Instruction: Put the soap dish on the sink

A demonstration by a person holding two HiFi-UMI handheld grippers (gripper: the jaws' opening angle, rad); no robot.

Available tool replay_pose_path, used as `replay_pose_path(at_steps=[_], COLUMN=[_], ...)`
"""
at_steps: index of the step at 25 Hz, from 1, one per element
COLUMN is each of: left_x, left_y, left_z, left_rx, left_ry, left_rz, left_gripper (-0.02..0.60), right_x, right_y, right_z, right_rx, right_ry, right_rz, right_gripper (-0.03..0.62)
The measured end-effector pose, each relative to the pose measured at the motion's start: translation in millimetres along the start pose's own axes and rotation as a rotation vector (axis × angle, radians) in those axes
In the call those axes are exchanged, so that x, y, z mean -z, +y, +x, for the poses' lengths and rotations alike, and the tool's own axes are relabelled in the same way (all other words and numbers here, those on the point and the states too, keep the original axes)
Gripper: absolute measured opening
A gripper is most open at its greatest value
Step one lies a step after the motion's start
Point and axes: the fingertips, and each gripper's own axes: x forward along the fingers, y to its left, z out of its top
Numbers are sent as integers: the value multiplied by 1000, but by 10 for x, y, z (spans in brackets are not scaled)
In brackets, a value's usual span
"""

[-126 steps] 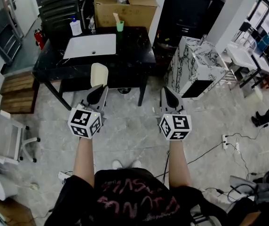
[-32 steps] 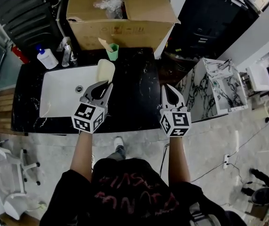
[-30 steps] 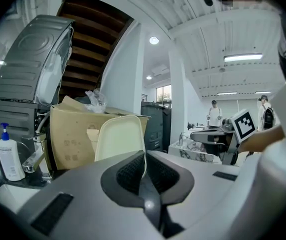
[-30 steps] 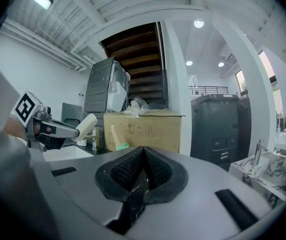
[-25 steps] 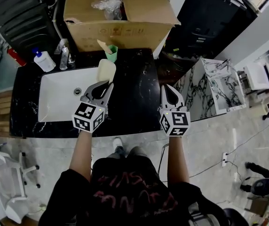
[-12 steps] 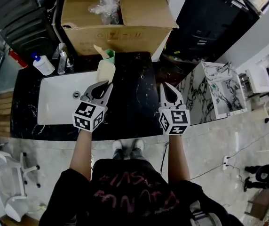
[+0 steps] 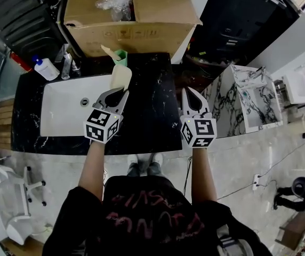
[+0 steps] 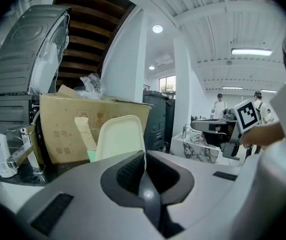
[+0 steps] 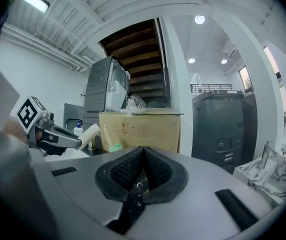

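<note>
My left gripper point(image 7: 118, 92) is shut on the edge of a cream soap dish point(image 7: 121, 78), which stands upright above the black marble counter point(image 7: 152, 105) at the right end of the white sink basin point(image 7: 70, 111). In the left gripper view the soap dish point(image 8: 121, 136) rises straight out of the closed jaws of the left gripper point(image 8: 143, 156). My right gripper point(image 7: 191, 93) hangs shut and empty over the counter's right part; the right gripper point(image 9: 143, 149) faces the cardboard box, and the dish point(image 9: 89, 134) shows at its left.
A large cardboard box point(image 7: 131, 15) stands behind the counter. A green cup point(image 7: 120, 56), a faucet point(image 7: 67, 63) and a white pump bottle point(image 7: 46, 68) sit along the back edge. A marble-patterned cabinet point(image 7: 248, 97) stands to the right, a black cabinet point(image 7: 232, 15) behind.
I walked up to the counter over the last seconds; both grippers now hang over it. The soap dish stayed clamped in the left gripper, drifting slightly right of the basin.
</note>
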Motion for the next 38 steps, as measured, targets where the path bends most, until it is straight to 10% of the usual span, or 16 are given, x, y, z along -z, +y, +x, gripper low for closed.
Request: replay_pose_path(at_steps=[23, 38], left_x=[1272, 1215], left_y=[-275, -264], left_z=[613, 640], left_rx=[164, 155], left_ry=[508, 452], left_rz=[136, 114], left_gripper=[34, 63], right_x=[77, 151], right_y=[-241, -290], right_z=[-79, -85], right_rx=[50, 59], right_ry=[18, 22], right_rz=[13, 59], right_gripper=[12, 12])
